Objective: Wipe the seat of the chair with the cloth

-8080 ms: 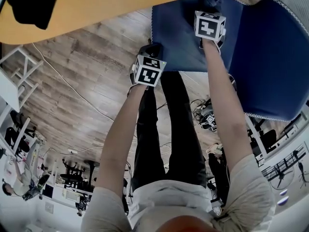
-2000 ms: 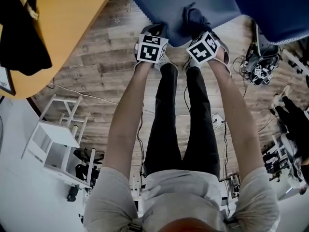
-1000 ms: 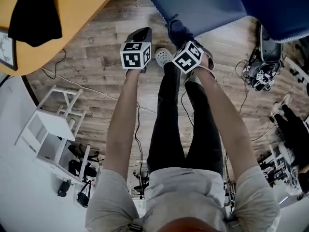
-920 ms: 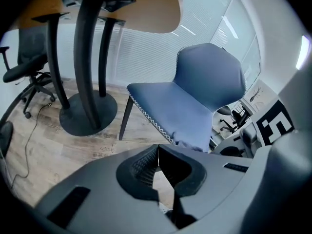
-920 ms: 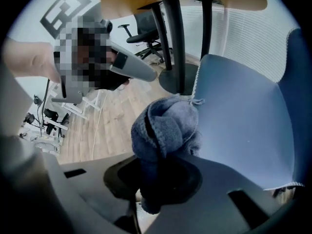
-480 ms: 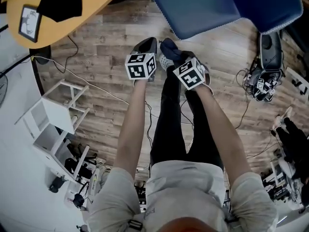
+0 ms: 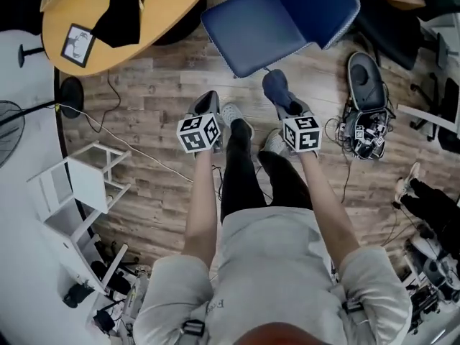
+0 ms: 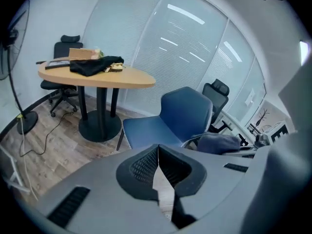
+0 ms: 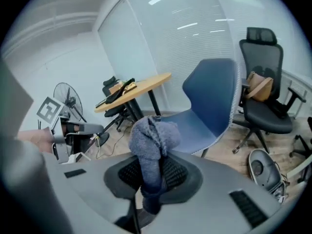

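Both tools are drawing back from the chair seat (image 7: 255, 27) and are now hanging well apart from it over the floor. The right tool (image 7: 286, 108) is clamping the cloth (image 7: 276, 88). The left tool (image 7: 208, 105) is sitting closed and empty. In my judgement, wiping is ending or pausing.

Office, looks like a small meeting room. Round wooden table (image 8: 97, 77) on a black pedestal, a blue shell chair (image 8: 187, 113) next to it, and black swivel office chairs (image 9: 261, 57) with armrests and headrests along the walls. Frosted glass partition (image 8: 195, 48) with blinds, ceiling strip lights mirrored in it. Wood-look plank floor (image 7: 144, 113) with loose cables (image 7: 144, 153) across it. Pedestal fan (image 9: 67, 97) by the wall. A tangle of electronics (image 7: 365, 131) sits on the floor, so there's a bit of lab kit in here too.
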Tool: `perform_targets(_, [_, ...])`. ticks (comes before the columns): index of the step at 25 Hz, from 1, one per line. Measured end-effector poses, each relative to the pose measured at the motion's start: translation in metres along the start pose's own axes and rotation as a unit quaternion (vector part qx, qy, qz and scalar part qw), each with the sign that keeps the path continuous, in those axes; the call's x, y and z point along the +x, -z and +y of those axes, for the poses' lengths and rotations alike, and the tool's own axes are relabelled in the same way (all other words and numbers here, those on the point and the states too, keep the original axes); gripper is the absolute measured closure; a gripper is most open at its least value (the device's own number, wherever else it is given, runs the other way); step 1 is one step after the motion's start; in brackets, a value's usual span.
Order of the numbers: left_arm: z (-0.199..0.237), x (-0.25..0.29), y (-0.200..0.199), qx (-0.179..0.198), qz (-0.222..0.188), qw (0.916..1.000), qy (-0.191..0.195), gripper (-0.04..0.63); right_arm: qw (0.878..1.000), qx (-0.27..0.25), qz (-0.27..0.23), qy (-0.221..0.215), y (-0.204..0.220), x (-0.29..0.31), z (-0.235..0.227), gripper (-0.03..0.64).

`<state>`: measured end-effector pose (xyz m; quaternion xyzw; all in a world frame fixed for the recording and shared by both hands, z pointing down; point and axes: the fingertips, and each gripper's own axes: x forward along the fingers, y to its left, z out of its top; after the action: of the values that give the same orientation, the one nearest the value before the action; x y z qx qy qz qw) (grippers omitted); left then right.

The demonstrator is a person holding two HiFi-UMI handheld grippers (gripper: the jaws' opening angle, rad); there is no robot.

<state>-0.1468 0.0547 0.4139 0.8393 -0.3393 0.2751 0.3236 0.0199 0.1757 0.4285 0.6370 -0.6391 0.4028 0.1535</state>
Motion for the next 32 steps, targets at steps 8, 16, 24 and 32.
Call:
perform_targets(8, [-0.091,-0.069,-0.031,0.009,-0.013,0.9998,0.011,0.568,0.996,0.032,-0.078,-0.012,-0.055,-0.111,-0.007,0.548])
perform_targets(16, [-0.144,-0.106,-0.04,0.053,-0.017,0.9984,0.0,0.568,0.99,0.061,-0.126,-0.014,-0.058,-0.174,-0.009,0.548])
perform_targets(24, [-0.169,-0.133,-0.039,0.092,-0.037,0.995,0.0,0.568,0.989,0.028,-0.143,-0.027,-0.06,-0.2,-0.004,0.548])
perform_targets(32, [-0.188,-0.133,-0.045,0.101,-0.051,0.9936,0.006,0.568,0.988,0.01,-0.152,-0.013,-0.063,-0.216,-0.023,0.549])
